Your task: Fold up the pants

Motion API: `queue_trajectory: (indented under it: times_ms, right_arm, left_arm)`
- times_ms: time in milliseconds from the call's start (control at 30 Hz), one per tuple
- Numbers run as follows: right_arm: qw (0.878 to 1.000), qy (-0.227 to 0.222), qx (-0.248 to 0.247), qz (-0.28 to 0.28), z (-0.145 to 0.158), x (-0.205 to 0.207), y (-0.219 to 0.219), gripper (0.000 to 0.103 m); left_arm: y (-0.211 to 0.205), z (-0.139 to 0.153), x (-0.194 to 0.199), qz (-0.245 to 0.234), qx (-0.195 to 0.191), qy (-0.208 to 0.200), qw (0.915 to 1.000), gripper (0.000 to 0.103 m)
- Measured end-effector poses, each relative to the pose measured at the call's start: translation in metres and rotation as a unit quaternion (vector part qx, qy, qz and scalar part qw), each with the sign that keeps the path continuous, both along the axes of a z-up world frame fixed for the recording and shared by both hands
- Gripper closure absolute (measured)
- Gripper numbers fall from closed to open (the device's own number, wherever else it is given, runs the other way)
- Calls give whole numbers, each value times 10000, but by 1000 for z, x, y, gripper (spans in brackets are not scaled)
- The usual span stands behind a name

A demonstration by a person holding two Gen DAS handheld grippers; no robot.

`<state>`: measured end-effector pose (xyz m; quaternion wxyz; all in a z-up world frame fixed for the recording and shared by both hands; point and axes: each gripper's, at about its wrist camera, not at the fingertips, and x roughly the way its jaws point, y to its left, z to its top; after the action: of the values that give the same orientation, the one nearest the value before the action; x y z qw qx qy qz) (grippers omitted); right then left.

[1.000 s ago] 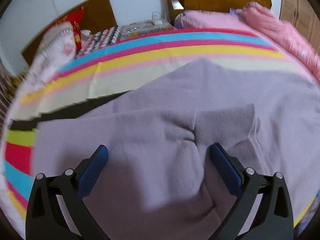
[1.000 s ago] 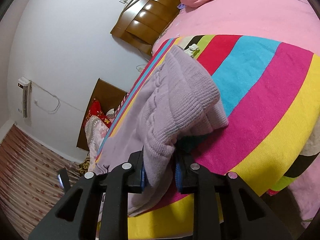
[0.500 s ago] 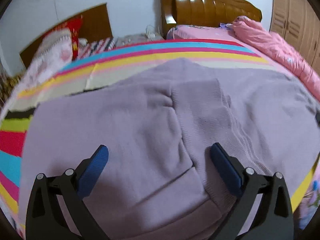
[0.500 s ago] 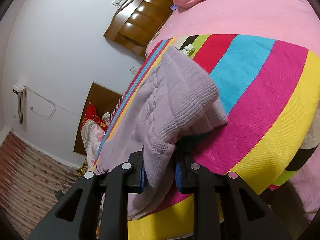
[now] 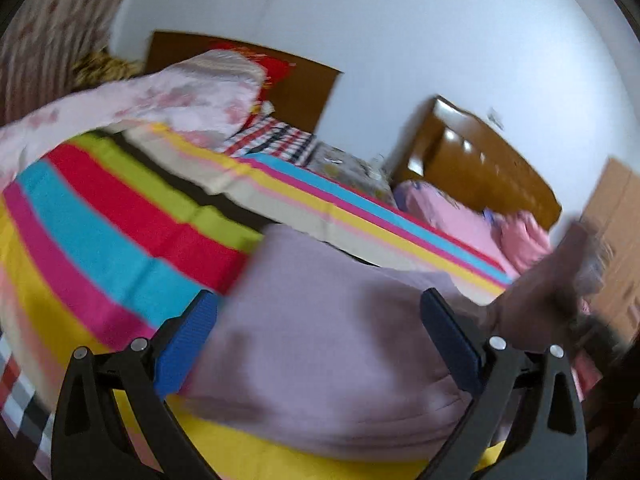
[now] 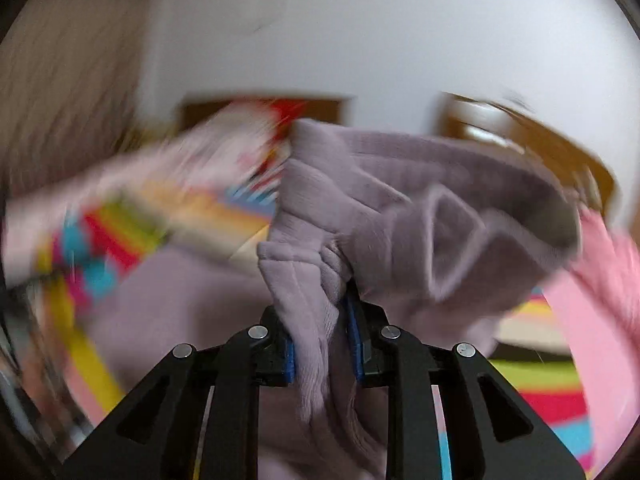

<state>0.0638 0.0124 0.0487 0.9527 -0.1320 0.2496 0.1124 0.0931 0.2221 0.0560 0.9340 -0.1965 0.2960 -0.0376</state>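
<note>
Two grippers are at work, and only one has cloth in it. Nearest my right camera, the right gripper is pinching a bunched ribbed edge of the lilac knit pants, its blue pads pressed against a thick gather. From there the fabric balloons up toward twelve and out toward three o'clock, sagging in loose loops, so I judge it soft, light and floppy, with no stiffness to hold a crease by itself. Knit like this grips well rather than slips, but it stretches, so I would take it at the ribbed band or a doubled seam and not by a single layer.

On the left camera, the left gripper stands spread wide with nothing between its pads, hovering above the pants, which lie in a rounded heap on the striped bedsheet and fill the lower middle from six to three o'clock.

Each view fills a gap. Only the right one shows the actual pinch, though its background is smeared. Only the left shows where the bulk rests, plus, farther off, a floral quilt at ten o'clock and a wooden headboard toward two o'clock. At three o'clock it catches a blurred raised fold I take to be the lifted end.
</note>
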Motion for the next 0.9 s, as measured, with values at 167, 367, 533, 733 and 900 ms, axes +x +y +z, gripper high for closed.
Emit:
queue_trajectory:
  times_ms: [167,367,533,733,900]
  right_arm:
    - [9680,68,-2377,796,-107,-12,109,80]
    - [9658,-420,-2461,697,-99,-20,101,81]
    - [9607,-1027,-2512,578,-94,-39,95,81]
    - [9579,-835,-2521,1092,-98,-51,96,60]
    - [9715,179,-798,2225,-47,-61,58,48]
  left_arm:
    - [45,-13,-14,-109,-557,276,9980,2]
    - [30,-30,1,-1374,-2027,400,9687,2]
    - [-21,-32,36,-2269,-2252,966,9426,2]
    - [-52,-52,91,-2462,-2367,1712,9241,2]
    - [-41,-65,92,-2439,-2711,1467,9195,2]
